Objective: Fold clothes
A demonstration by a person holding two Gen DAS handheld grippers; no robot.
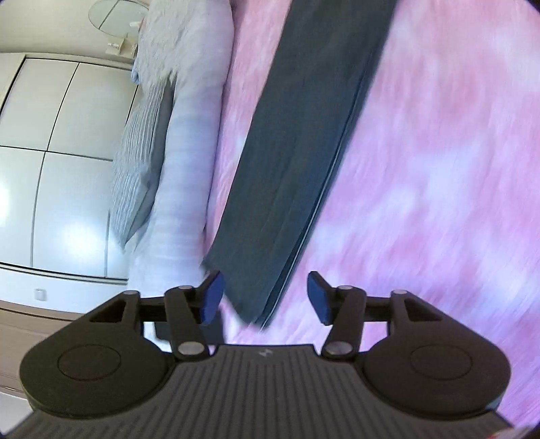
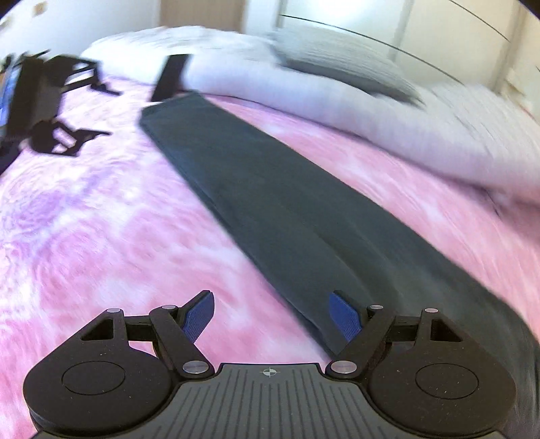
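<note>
Bedspread: pink, with paler and purplish mottling, covering the bed across the near and middle ground.
Duvet: pale grey-white, bunched along the far edge of the bedspread.
Pillow: grey striped, resting on the duvet beside the wardrobe.
Wardrobe: glossy white doors with thin dark seams, behind the bedding.
Round mirror: far, beyond the wardrobe; blurred.

A bedroom in a home; a bed spread with a pink mottled cover fills both views; striped grey pillows and a pale rolled duvet lie along its edge; tall white wardrobe doors stand just beyond.
</note>
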